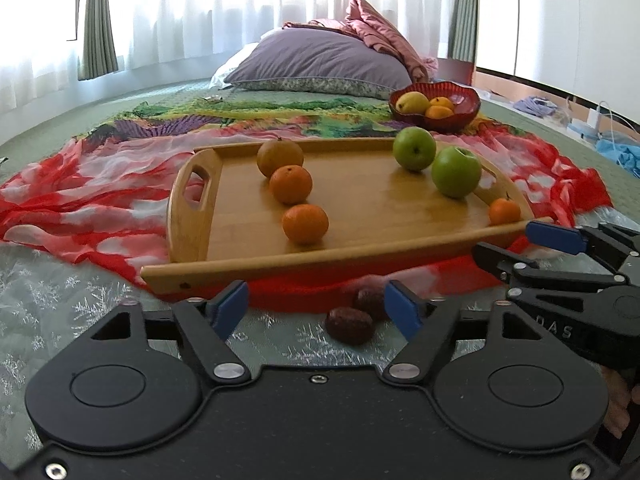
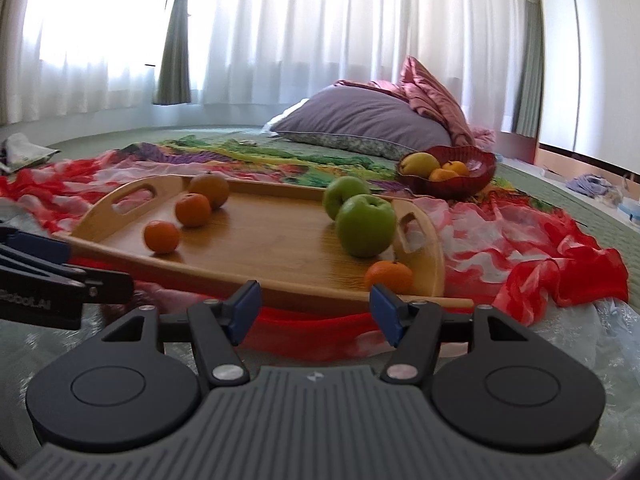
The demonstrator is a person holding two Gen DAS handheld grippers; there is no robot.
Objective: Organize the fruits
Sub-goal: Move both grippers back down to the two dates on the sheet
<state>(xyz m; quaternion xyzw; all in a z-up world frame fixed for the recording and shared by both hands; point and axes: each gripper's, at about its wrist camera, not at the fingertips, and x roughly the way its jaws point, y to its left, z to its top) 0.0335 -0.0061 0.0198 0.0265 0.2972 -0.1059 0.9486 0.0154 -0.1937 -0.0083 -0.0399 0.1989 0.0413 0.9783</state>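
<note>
Hiding behind left claw (image 1: 316, 312) pad, second date (image 1: 370, 302), blurred

Two green apples (image 1: 436, 164), four oranges (image 1: 305, 224) on a wooden tray (image 1: 256, 256) beyond the fingers (image 1: 404, 312); two dark dates (image 1: 349, 325) lie between them.

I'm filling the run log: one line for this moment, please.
left gripper: open, empty | right gripper: open, empty | tray: apples, oranges | red bowl: fruit
</note>
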